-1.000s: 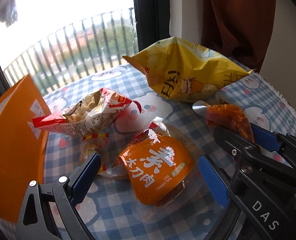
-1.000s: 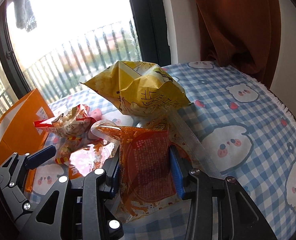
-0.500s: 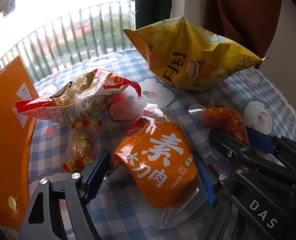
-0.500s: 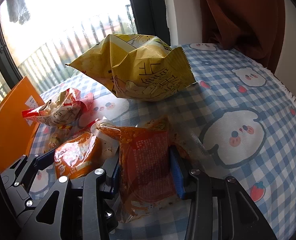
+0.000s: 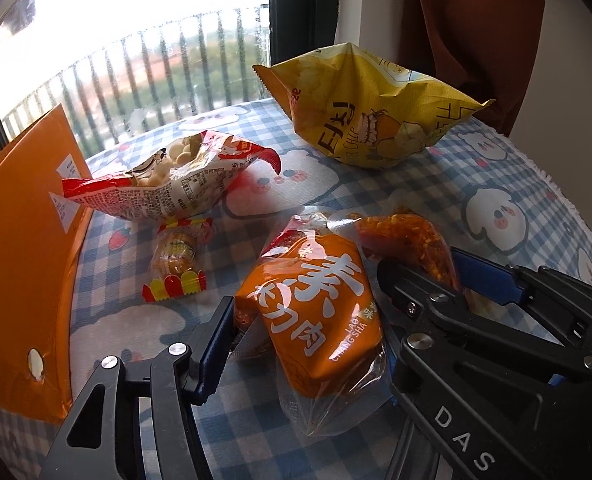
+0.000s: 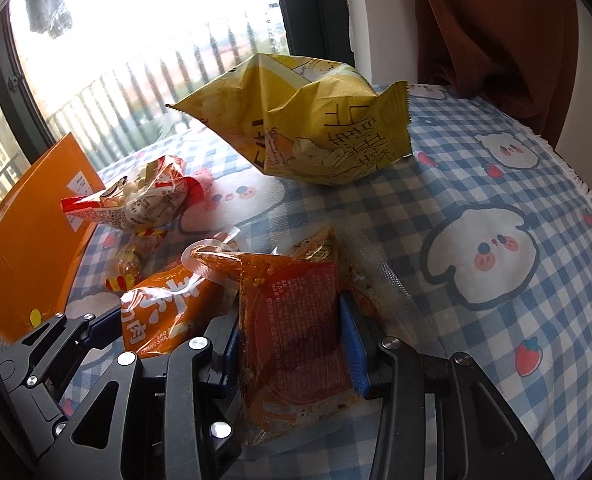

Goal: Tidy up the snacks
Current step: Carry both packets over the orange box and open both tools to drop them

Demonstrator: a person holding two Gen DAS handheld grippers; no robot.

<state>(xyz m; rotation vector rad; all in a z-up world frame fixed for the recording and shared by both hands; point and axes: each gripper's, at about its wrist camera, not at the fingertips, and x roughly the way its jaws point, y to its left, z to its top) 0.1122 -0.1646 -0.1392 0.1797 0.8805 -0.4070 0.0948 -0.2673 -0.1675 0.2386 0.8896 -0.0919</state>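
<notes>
Your left fingers have just been closing around the orange pack, the left pad touching its edge; the other side is hidden, so you can't tell if it's gripped. Right fingers clamp the red pack, narrow, low over the desk. Both packs sit side by side near you. Beyond lie the candy, the red-white bag and the yellow bag; an orange box stands at left.
</notes>
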